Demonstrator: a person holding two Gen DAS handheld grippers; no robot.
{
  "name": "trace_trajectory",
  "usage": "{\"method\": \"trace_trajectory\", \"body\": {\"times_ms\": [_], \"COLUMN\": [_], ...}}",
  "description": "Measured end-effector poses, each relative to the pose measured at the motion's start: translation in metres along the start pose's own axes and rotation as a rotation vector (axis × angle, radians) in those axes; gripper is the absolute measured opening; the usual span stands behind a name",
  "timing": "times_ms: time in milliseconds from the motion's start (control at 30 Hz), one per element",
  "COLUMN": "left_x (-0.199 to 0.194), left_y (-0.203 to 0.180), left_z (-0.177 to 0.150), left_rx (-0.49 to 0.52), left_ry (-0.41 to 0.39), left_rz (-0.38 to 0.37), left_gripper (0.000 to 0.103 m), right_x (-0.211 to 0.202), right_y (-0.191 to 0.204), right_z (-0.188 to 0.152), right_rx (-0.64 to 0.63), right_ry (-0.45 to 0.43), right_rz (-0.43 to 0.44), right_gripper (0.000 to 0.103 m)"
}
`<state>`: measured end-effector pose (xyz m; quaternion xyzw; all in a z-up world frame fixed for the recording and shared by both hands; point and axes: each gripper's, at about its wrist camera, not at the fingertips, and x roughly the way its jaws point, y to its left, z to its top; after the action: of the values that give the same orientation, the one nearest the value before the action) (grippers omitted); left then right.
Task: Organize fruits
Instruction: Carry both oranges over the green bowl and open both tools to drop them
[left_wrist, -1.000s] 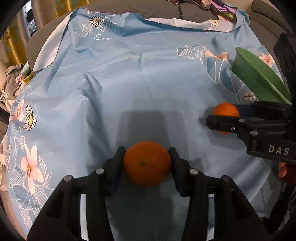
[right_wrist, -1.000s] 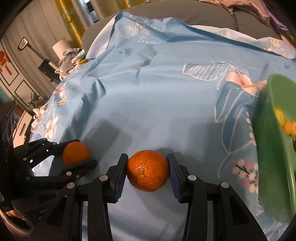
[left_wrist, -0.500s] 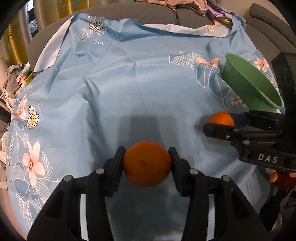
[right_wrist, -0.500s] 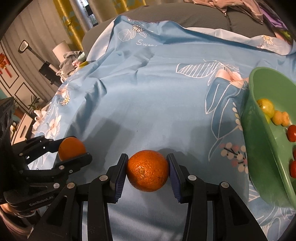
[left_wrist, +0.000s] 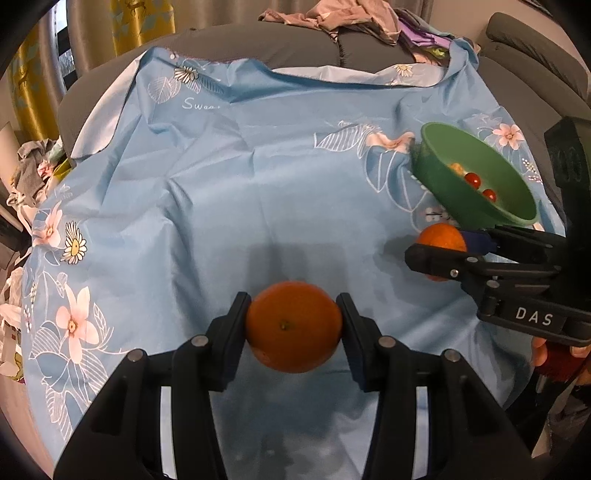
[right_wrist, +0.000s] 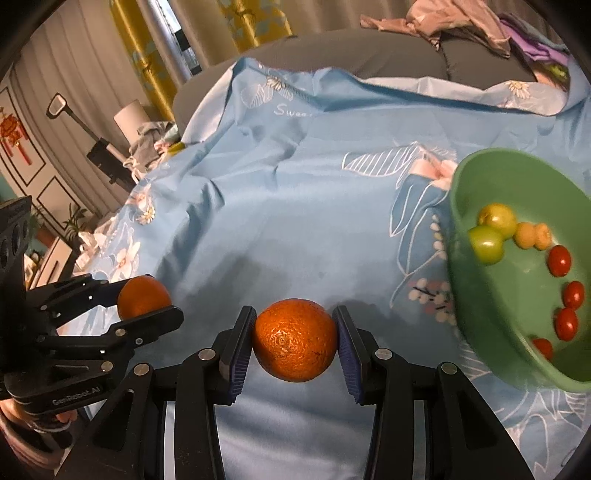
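My left gripper (left_wrist: 293, 325) is shut on a smooth orange (left_wrist: 293, 330), held above the blue flowered cloth (left_wrist: 240, 177). My right gripper (right_wrist: 293, 339) is shut on a rougher orange (right_wrist: 294, 345). Each gripper shows in the other view: the right one (left_wrist: 443, 251) with its orange (left_wrist: 441, 236) at the right, the left one (right_wrist: 144, 299) with its orange (right_wrist: 142, 301) at the left. A green bowl (right_wrist: 476, 295) stands to the right, tilted on the cloth, holding green fruits (right_wrist: 485, 242), small yellow fruits (right_wrist: 533, 236) and cherry tomatoes (right_wrist: 559, 260). The bowl (left_wrist: 443, 177) lies just beyond the right gripper.
The cloth covers a grey sofa (left_wrist: 295, 51) with loose clothes (left_wrist: 332, 18) piled on its back. Yellow curtains (right_wrist: 243, 22) hang behind. Clutter (left_wrist: 29, 173) lies off the cloth's left edge. A hand (left_wrist: 554, 358) holds the right gripper's handle.
Both grippers have risen with their oranges and drawn back from the cloth. More of the sofa back shows, and the bowl's inside with its fruit has come into view.
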<state>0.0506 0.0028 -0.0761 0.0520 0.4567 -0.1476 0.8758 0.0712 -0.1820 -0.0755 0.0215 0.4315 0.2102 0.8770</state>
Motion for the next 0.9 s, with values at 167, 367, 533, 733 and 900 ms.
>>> {"method": "trace_trajectory", "body": {"times_ms": [167, 367, 533, 733, 900], "left_x": [-0.011, -0.020, -0.025, -0.025, -0.023], "left_y": [-0.009, -0.024, -0.036, -0.054, -0.069], "left_z": [0.003, 0.006, 0.014, 0.026, 0.037], "left_rx": [0.012, 0.033, 0.051, 0.078, 0.100], "left_ry": [-0.016, -0.033, -0.048, -0.060, -0.066], "left_rz": [-0.003, -0.005, -0.019, -0.052, -0.080], "left_gripper": [0.046, 0.046, 0.046, 0.046, 0.046], "right_x": [-0.015, -0.033, -0.047, -0.064, -0.074], "right_y": [0.000, -0.001, -0.006, -0.020, -0.035], "right_z": [-0.002, -0.003, -0.003, -0.003, -0.004], "right_rx": [-0.003, -0.005, 0.005, 0.026, 0.056], "right_ry": [-0.033, -0.075, -0.115, -0.156, -0.186], "right_rz": [0.003, 0.008, 0.002, -0.018, -0.033], "right_gripper": [0.045, 0.045, 0.045, 0.045, 0.045]}}
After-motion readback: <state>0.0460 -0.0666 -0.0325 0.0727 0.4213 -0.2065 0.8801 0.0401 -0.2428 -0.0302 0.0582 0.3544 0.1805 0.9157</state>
